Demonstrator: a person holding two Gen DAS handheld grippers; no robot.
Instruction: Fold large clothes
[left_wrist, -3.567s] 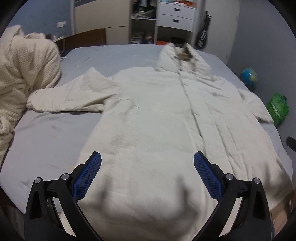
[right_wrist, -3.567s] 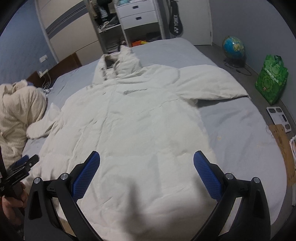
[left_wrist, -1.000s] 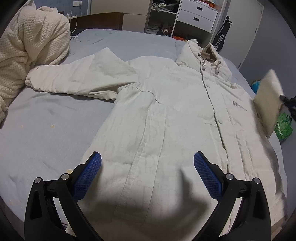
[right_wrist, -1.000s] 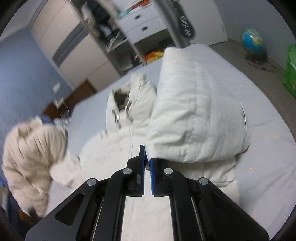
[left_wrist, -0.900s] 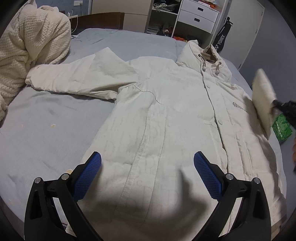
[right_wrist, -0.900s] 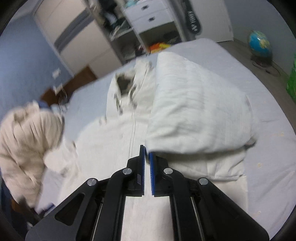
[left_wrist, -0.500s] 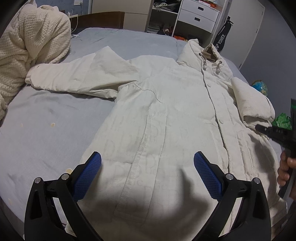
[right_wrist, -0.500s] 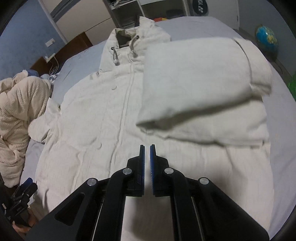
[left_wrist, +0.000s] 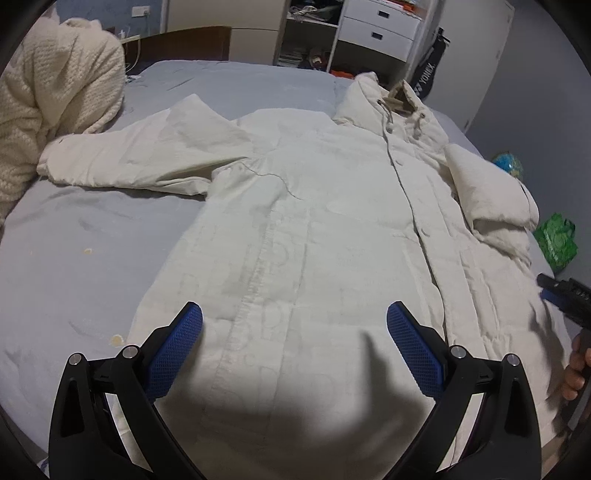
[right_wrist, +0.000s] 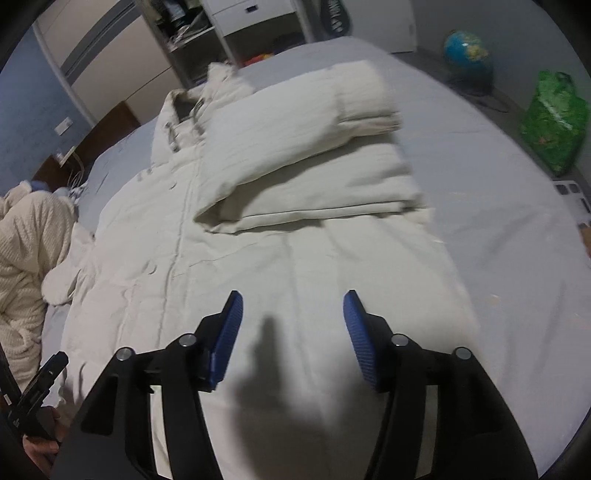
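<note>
Right gripper (right_wrist: 291, 332): jaws just spread apart, nothing between blue ribbed pads. Left gripper (left_wrist: 295, 350): jaws wide, empty, over hem. Below both, cream quilted hooded coat (left_wrist: 314, 221) flat on grey bed sheet (left_wrist: 92, 240), long axis running away toward hood. Right sleeve (right_wrist: 295, 147) folded across chest, puffy, edges blurred, probably settled. Left sleeve (left_wrist: 140, 158) outstretched sideways, nearer left gripper. Cream knitted blanket (left_wrist: 55, 103) heaped beyond.

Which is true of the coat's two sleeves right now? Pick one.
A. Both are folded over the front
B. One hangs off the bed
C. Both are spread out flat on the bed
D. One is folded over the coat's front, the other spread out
D: one sleeve lies folded across the coat; the other sleeve stretches out over the bed.
</note>
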